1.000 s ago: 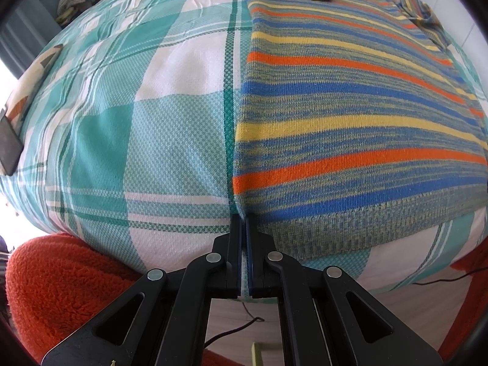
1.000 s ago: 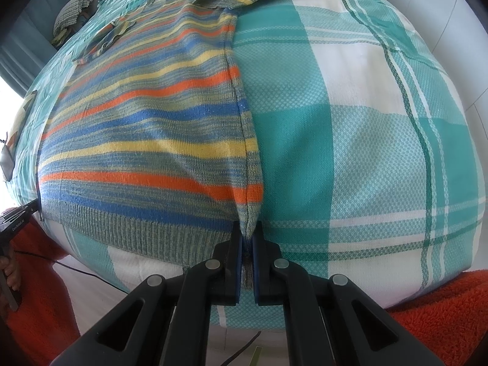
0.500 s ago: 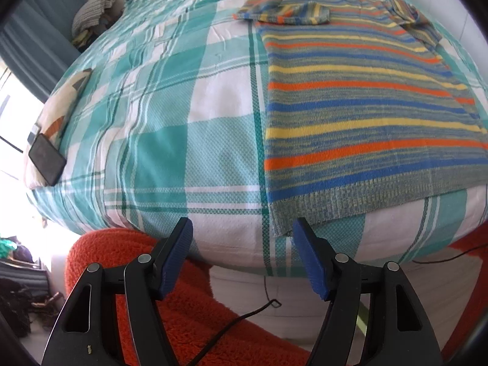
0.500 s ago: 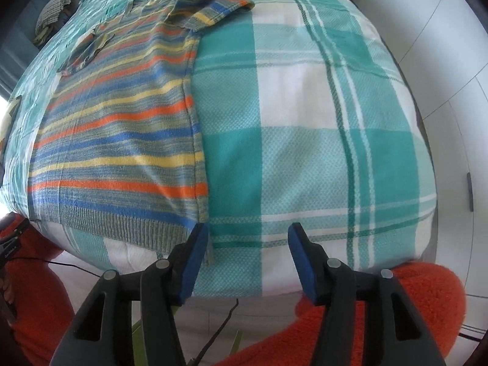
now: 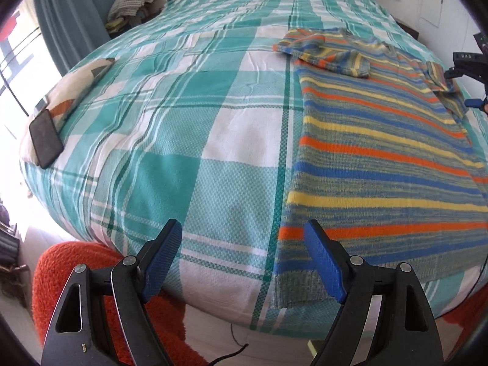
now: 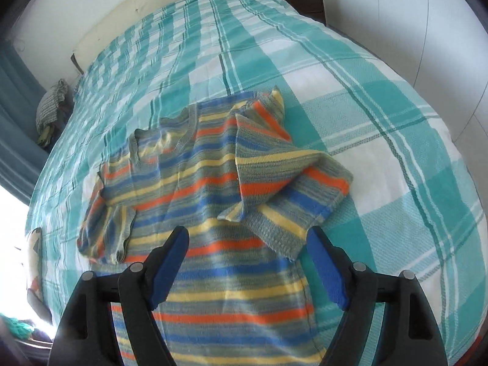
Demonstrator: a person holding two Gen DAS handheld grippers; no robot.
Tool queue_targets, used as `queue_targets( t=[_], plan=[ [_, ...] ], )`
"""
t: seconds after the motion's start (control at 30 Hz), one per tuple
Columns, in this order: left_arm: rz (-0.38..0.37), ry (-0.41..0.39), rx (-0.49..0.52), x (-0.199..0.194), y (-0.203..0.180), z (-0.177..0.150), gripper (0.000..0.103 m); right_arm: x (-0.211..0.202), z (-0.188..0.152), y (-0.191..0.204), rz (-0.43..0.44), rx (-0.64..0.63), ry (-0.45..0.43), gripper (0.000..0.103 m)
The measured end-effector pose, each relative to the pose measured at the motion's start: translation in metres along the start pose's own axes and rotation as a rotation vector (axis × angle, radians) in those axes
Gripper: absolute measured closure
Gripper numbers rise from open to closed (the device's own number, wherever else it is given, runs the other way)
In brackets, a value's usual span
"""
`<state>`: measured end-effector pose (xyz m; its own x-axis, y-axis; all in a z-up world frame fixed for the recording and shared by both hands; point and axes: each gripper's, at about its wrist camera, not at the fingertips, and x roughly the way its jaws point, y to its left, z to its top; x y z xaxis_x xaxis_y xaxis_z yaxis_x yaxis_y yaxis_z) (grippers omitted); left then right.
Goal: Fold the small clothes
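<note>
A striped knit sweater [image 5: 381, 158] in blue, orange, yellow and grey lies flat on the bed, hem at the near edge. My left gripper [image 5: 244, 262] is open and empty, hovering above the sweater's near left hem corner. My right gripper [image 6: 248, 268] is open and empty above the sweater's body [image 6: 219, 299], facing the collar. The right sleeve [image 6: 283, 189] lies folded over the chest and the left sleeve [image 6: 106, 228] is crumpled at the side. The right gripper also shows at the far right edge of the left wrist view [image 5: 472, 102].
The bed has a teal and white plaid cover [image 5: 189, 128]. A dark phone [image 5: 45, 141] lies on a patterned pillow [image 5: 76, 88] at the left edge. An orange fluffy rug [image 5: 67, 274] and a black cable [image 5: 235, 350] lie on the floor below. A folded blanket [image 5: 134, 0] sits at the back left.
Both grippers let go of the sweater's hem corners and opened. The left one drew back; the right one moved up along the sweater toward the sleeves and collar.
</note>
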<state>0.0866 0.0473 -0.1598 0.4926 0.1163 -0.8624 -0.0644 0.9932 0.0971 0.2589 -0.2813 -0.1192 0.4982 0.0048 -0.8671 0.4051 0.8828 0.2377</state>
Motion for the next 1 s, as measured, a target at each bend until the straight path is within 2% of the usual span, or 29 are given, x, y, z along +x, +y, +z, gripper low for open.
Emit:
queue_targets(
  t=[0.03, 0.07, 0.1, 0.13, 0.3, 0.37, 0.47, 0.57, 0.63, 0.73, 0.87, 0.9, 0.93, 1.0],
  plan=[
    [-0.016, 0.007, -0.017, 0.002, 0.003, 0.001, 0.019, 0.018, 0.004, 0.002, -0.025, 0.003, 0.014, 0.028],
    [-0.022, 0.008, -0.028, 0.003, 0.005, 0.002, 0.019, 0.034, 0.009, -0.001, -0.054, -0.008, 0.030, 0.054],
    [-0.021, 0.009, -0.034, 0.004, 0.006, 0.003, 0.019, 0.043, 0.015, -0.007, -0.083, -0.025, 0.042, 0.088],
    [-0.021, 0.012, -0.038, 0.005, 0.007, 0.003, 0.019, 0.044, 0.023, -0.020, -0.104, -0.033, 0.041, 0.098],
    [-0.054, 0.036, -0.034, 0.012, 0.003, 0.002, 0.019, -0.015, 0.079, -0.108, -0.167, -0.073, -0.015, 0.099],
    [-0.056, 0.040, -0.018, 0.014, -0.003, 0.002, 0.019, -0.034, 0.104, -0.152, -0.208, -0.071, -0.003, 0.098],
    [-0.056, 0.047, 0.015, 0.016, -0.015, 0.004, 0.019, -0.033, 0.134, -0.218, -0.252, -0.012, 0.045, 0.090],
    [-0.050, 0.039, 0.042, 0.013, -0.023, 0.002, 0.019, -0.022, 0.132, -0.273, -0.204, 0.101, 0.082, 0.067],
    [-0.043, 0.033, 0.053, 0.012, -0.024, 0.000, 0.019, -0.027, 0.117, -0.297, -0.117, 0.187, 0.025, 0.066],
    [-0.040, 0.038, 0.045, 0.013, -0.022, 0.001, 0.019, -0.040, 0.080, -0.313, 0.051, 0.269, -0.066, 0.066],
    [-0.043, 0.065, 0.014, 0.021, -0.018, 0.003, 0.019, -0.030, 0.025, -0.301, 0.296, 0.268, -0.011, 0.067],
    [-0.047, 0.073, 0.005, 0.023, -0.017, 0.003, 0.019, -0.021, 0.019, -0.292, 0.292, 0.237, 0.025, 0.067],
    [-0.050, 0.080, -0.001, 0.024, -0.016, 0.002, 0.019, -0.013, 0.017, -0.282, 0.237, 0.191, 0.043, 0.067],
    [-0.043, 0.085, -0.003, 0.025, -0.016, 0.001, 0.019, 0.001, 0.030, -0.267, 0.158, 0.121, 0.031, 0.069]
  ],
)
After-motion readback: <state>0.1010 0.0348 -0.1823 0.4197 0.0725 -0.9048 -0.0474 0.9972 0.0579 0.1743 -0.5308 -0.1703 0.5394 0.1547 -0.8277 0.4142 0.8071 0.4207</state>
